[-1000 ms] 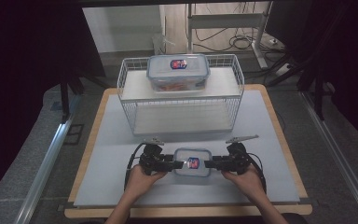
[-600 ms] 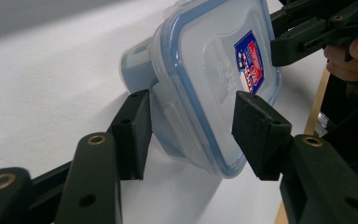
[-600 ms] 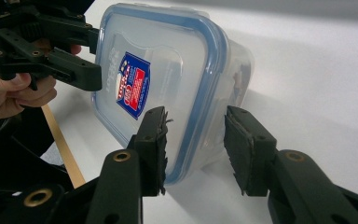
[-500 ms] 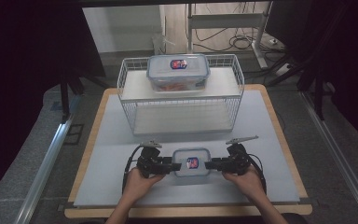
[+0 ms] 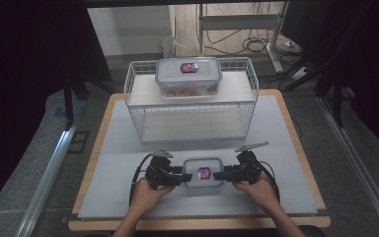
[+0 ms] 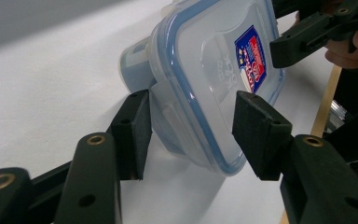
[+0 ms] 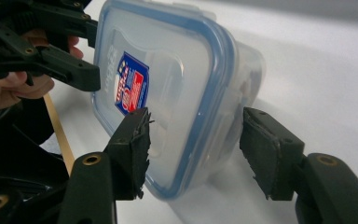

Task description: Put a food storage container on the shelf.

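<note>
A small clear container [image 5: 203, 173] with a blue-rimmed lid and a red-and-blue sticker sits near the table's front edge, between both hands. My left gripper [image 5: 181, 175] takes its left end. In the left gripper view the pads [image 6: 140, 133] rest against the container [image 6: 205, 70] on both sides. My right gripper [image 5: 222, 174] is at the right end and its jaws have just been opening. In the right gripper view one pad [image 7: 133, 147] lies on the lid of the container [image 7: 168, 70], and the other pad stands off the body with a gap.
A white wire rack [image 5: 249, 89] stands at the back of the grey mat [image 5: 113, 153]. A larger, similar lidded container [image 5: 188, 76] sits on its top shelf. The wooden table edge [image 5: 197, 223] runs just below the hands.
</note>
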The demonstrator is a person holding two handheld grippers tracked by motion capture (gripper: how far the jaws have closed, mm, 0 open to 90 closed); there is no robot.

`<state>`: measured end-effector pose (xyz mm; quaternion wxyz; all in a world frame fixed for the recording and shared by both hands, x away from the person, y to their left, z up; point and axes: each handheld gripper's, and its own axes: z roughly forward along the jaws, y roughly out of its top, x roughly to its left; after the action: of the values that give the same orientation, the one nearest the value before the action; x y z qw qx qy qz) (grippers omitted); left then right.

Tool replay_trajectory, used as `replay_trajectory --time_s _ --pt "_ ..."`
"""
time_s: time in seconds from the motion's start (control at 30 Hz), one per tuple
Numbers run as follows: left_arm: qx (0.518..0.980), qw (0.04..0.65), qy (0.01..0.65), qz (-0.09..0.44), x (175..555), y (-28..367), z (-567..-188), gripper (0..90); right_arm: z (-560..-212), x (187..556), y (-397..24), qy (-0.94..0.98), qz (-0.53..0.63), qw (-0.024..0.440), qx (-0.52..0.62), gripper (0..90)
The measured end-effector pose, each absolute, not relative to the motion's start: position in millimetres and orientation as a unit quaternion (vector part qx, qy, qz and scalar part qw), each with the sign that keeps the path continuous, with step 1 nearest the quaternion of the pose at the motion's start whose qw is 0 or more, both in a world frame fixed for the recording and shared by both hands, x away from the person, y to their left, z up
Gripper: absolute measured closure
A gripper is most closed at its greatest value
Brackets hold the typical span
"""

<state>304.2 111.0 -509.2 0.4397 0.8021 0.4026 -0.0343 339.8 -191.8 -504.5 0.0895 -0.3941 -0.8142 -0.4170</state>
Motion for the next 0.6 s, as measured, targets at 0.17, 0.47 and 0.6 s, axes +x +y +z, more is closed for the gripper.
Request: replay_trajectory --time_s 0.17,0.47,0.6 --pt "0.798 0.444 0.406 -0.041 305.3 112.7 -511.1 47.9 -503.4 342.1 -192.5 -0.807 -0.422 0.094 -0.403 45.0" --pt "0.783 0.453 0.423 -0.049 305.9 112.8 -512.7 47.4 -500.6 339.6 -194.3 -0.797 -0.427 0.098 -0.416 48.1" --pt "0.778 0.456 0.429 -0.038 306.1 113.3 -510.0 48.2 -496.9 336.7 -191.9 -0.798 -0.428 0.085 -0.416 50.0"
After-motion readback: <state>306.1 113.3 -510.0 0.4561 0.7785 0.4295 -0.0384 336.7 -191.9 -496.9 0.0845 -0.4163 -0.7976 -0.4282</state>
